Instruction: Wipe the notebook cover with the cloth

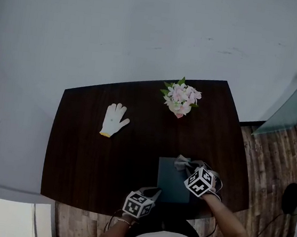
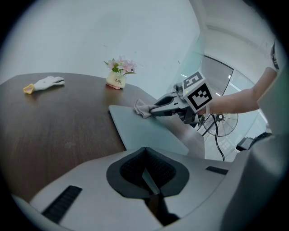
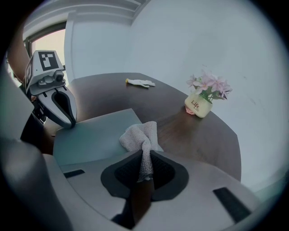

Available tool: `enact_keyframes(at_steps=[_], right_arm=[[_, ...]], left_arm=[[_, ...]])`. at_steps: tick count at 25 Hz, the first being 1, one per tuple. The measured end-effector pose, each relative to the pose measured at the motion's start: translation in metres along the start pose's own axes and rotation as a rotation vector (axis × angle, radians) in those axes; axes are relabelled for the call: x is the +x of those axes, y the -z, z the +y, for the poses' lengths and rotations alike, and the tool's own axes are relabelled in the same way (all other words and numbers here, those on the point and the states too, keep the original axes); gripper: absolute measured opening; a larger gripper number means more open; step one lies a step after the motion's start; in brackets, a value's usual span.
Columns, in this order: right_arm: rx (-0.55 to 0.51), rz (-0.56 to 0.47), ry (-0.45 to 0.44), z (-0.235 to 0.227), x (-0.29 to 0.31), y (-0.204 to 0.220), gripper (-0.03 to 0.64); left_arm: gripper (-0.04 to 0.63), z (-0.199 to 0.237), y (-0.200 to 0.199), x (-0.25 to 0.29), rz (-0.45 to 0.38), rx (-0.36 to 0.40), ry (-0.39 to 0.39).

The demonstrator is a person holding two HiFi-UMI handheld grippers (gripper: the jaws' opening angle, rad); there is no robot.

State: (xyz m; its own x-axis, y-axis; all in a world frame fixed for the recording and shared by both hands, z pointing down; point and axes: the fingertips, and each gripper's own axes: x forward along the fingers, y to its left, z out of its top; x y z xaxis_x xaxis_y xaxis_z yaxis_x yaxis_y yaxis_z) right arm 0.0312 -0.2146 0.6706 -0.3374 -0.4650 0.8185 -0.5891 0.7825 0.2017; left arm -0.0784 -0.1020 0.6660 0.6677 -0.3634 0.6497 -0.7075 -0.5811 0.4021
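Pinching cloth, R gripper rests on notebook; L gripper clamps, prob. its edge.

Grey-blue notebook laid closed, flat, near edge clamped by left gripper. Grey cloth bunched, clamped by right gripper, rested on cover's far corner.
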Motion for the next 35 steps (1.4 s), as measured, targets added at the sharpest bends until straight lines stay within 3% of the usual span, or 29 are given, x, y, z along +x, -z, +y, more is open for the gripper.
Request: enact_keyframes(at_steps=[9, 16, 25, 35], right_arm=[[0.136, 0.015, 0.054, -0.017, -0.012, 0.026, 0.048], [0.248, -0.141, 0.094, -0.015, -0.040, -0.001, 0.046], [0.088, -0.213, -0.031, 0.057, -0.035, -0.059, 0.046], [-0.139, -0.085, -0.133, 0.106, -0.002, -0.067, 0.046]], left_arm=[[0.018, 0.003, 0.000, -0.001, -0.011, -0.010, -0.006], [0.018, 0.004, 0.000, -0.003, -0.025, -0.032, -0.012], [0.018, 0.004, 0.000, -0.005, -0.034, -0.041, -0.013], [0.018, 0.006, -0.002, -0.009, -0.060, -0.053, -0.010]])
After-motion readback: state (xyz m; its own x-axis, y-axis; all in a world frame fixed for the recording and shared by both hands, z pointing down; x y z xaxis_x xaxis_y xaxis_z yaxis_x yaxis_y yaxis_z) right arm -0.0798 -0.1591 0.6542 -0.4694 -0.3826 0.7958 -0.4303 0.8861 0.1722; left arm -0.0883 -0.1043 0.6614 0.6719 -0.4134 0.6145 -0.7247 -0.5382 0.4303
